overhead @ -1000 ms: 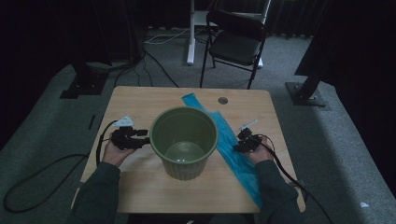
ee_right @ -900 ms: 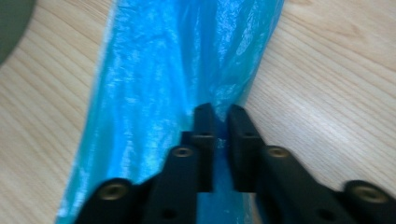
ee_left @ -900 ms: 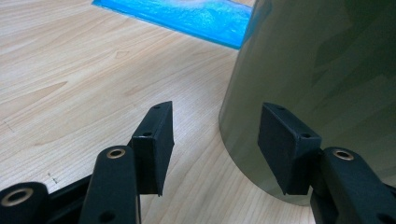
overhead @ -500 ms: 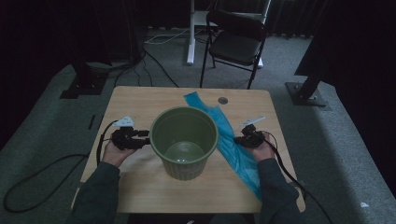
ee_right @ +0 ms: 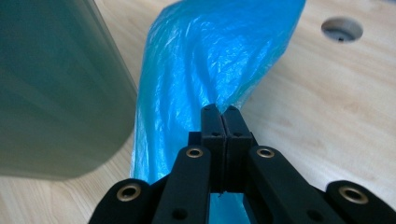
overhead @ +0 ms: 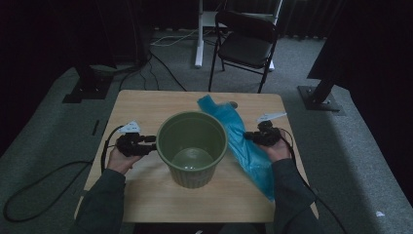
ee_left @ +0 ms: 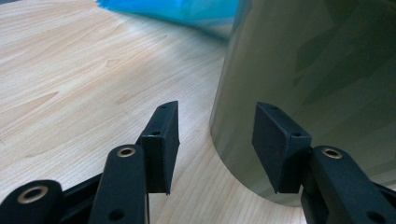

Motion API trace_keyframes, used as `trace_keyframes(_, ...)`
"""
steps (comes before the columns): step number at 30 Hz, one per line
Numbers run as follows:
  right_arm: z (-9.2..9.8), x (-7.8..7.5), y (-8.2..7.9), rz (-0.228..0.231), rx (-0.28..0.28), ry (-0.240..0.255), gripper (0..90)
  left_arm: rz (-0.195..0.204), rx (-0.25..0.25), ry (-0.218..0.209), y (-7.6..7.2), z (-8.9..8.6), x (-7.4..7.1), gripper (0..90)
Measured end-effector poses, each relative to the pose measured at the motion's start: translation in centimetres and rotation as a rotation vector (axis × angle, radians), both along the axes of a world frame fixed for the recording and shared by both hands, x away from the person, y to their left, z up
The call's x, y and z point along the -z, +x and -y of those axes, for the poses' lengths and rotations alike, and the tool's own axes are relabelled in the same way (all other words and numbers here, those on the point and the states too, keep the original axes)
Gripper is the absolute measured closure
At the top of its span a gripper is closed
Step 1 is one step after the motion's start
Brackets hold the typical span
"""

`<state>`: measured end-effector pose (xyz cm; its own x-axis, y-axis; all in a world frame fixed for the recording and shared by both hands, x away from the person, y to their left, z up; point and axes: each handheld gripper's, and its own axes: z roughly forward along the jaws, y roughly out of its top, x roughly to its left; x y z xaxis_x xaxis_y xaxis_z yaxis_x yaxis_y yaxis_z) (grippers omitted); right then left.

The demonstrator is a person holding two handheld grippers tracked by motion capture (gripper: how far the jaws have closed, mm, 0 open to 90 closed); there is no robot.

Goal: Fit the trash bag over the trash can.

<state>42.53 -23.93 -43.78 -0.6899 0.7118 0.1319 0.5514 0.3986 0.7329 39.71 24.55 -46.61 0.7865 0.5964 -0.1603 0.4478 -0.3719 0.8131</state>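
- Blue plastic film, one bin bag (overhead: pixel 243 141), lies lengthwise on the wooden table (overhead: pixel 146 105) just right of the one green bin (overhead: pixel 192 146), its far end touching the rim.
- The right gripper (ee_right: pixel 223 116) has just pinched its jaws together on a fold of the bag, and compared with a second ago the film now rises off the table at that point, lifted with the hand.
- That suggests the grip holds, so the bag can probably be carried over the bin mouth for lining.
- The left gripper (ee_left: pixel 215 140) sits low at the bin's left wall; its jaws have just been narrowing but are apart, one either side of the bin's base edge, not yet pressing it.
- Count: one bin, one bag, two grippers, one round hole (ee_right: pixel 342 29) in the tabletop, one black chair (overhead: pixel 246 41) beyond.
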Motion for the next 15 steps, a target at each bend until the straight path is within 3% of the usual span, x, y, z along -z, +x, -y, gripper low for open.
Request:
trace_keyframes(11,-0.3,-4.8,0.5,0.089,-0.012,0.084,89.7,-0.012,0.018,-0.019,0.1,0.4,-0.2,50.5)
trace_keyframes(15,-0.8,-6.5,0.5,0.130,-0.015,0.093,89.7,-0.012,0.031,-0.017,0.2,0.7,-0.2,50.4)
